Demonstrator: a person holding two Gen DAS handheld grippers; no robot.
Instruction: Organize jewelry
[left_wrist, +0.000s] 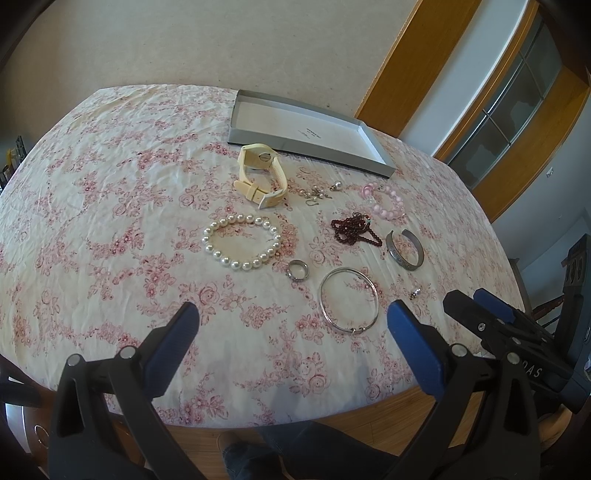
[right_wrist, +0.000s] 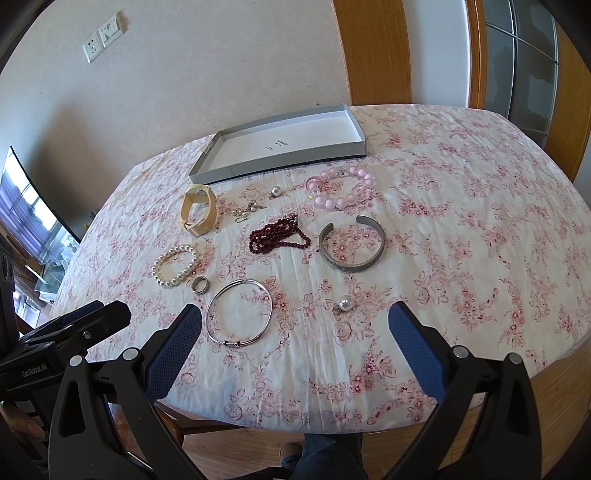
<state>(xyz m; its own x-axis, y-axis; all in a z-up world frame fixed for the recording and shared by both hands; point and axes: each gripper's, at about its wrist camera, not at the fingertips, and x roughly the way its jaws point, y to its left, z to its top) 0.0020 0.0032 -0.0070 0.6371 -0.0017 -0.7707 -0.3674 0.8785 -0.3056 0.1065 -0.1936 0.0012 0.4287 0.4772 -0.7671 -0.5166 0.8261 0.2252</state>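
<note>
Both my left gripper (left_wrist: 291, 325) and right gripper (right_wrist: 295, 326) hover wide open and empty at the near table edge, so nothing is sorted yet; next I pinch the thin rigid silver bangle (right_wrist: 239, 312) and carry it to the shallow grey cardboard tray (right_wrist: 221, 170).

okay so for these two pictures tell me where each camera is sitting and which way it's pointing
Left wrist: on the left gripper, near the table edge, facing the gray tray and wall; its open fingers, the right gripper and the person's legs show.
Right wrist: on the right gripper, same direction; open fingers, left gripper at left.
Shared: tray, thin silver bangle, pearl bracelet.
</note>
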